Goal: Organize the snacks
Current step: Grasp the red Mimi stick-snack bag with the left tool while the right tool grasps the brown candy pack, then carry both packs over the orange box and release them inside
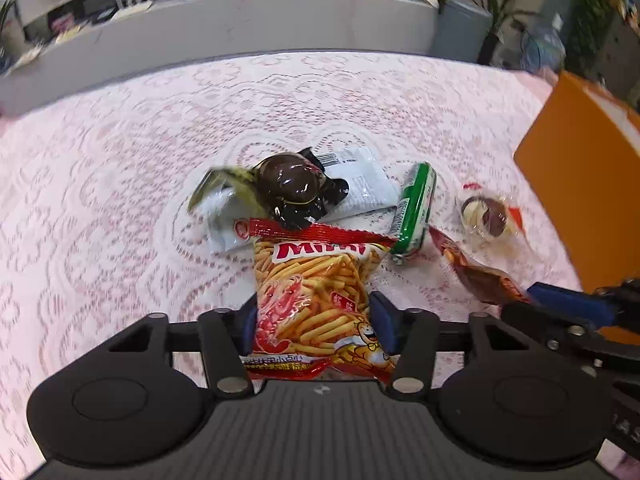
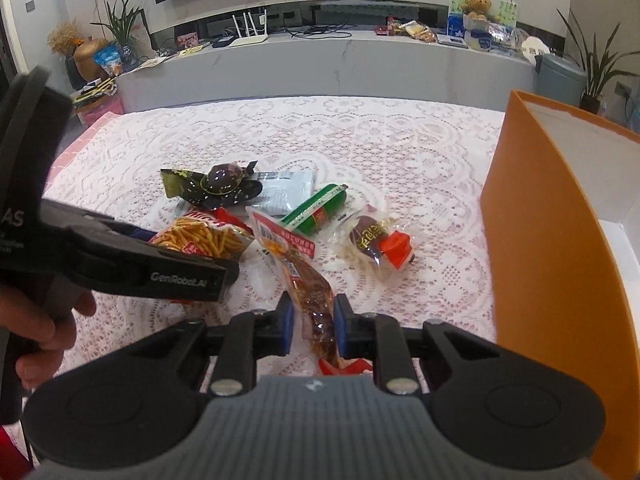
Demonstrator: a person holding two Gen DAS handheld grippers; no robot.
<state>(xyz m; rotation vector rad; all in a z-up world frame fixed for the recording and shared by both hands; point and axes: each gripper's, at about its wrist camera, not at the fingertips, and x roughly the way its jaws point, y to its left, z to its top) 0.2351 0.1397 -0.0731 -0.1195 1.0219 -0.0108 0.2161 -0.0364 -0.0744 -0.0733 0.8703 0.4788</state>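
A red and orange bag of shrimp sticks lies on the lace tablecloth. My left gripper is shut on its lower half, with the blue pads against both edges. In the right wrist view, a long brown snack pack with a red end sits between the blue pads of my right gripper, which is shut on it. The same brown pack shows to the right in the left wrist view. The shrimp stick bag lies just left of it.
A pile lies beyond: a dark glossy pack, a white pack, a green sausage and a clear-wrapped brown cake. An open orange box stands at the right. A hand holds the left gripper's handle.
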